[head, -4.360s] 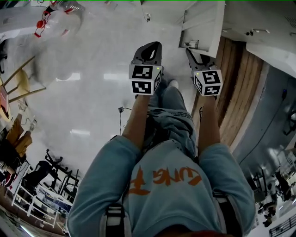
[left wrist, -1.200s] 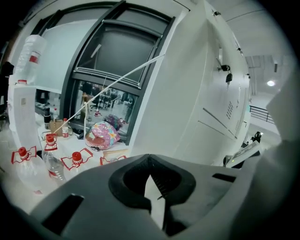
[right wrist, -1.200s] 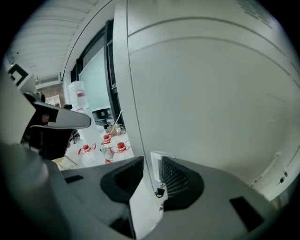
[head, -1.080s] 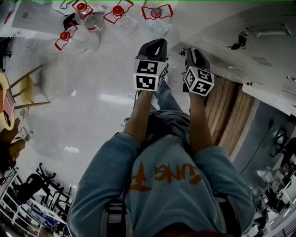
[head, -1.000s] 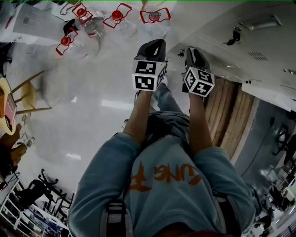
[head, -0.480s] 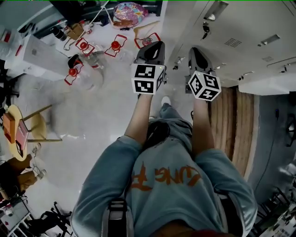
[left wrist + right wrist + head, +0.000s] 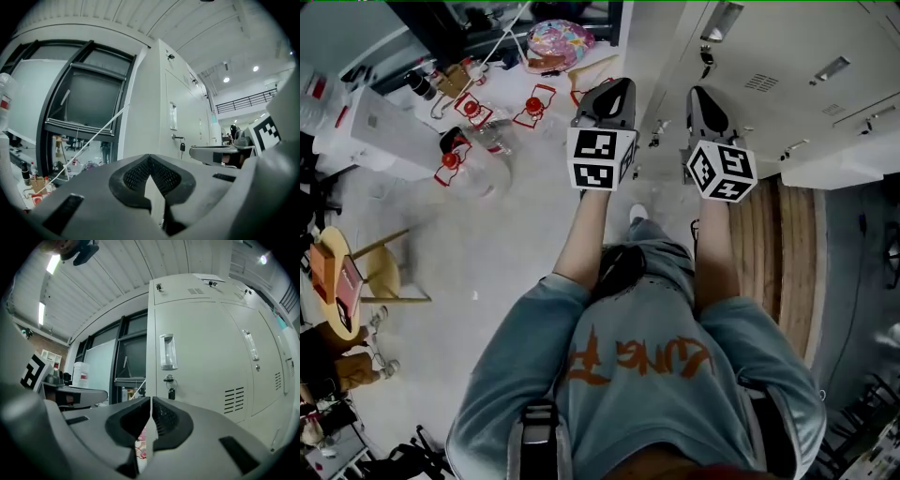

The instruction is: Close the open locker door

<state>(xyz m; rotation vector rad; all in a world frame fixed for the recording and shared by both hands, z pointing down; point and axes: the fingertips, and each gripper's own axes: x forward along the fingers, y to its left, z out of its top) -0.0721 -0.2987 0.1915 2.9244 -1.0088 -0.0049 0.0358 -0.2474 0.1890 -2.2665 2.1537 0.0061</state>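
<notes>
A large workshop or lab hall: grey metal lockers [image 7: 201, 362] at right, big water bottles [image 7: 492, 142] on the pale floor [image 7: 487, 262] far left, corrugated ceiling [image 7: 108, 282] with strip lights [image 7: 52, 262].

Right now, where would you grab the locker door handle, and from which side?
Probably mid-height on the handle, a tall narrow pull standing upright near the left edge of the door, above the key. Come straight from the front, jaws spanning its narrow width left to right. The right hand-held gripper faces it but is shut; open first.
</notes>
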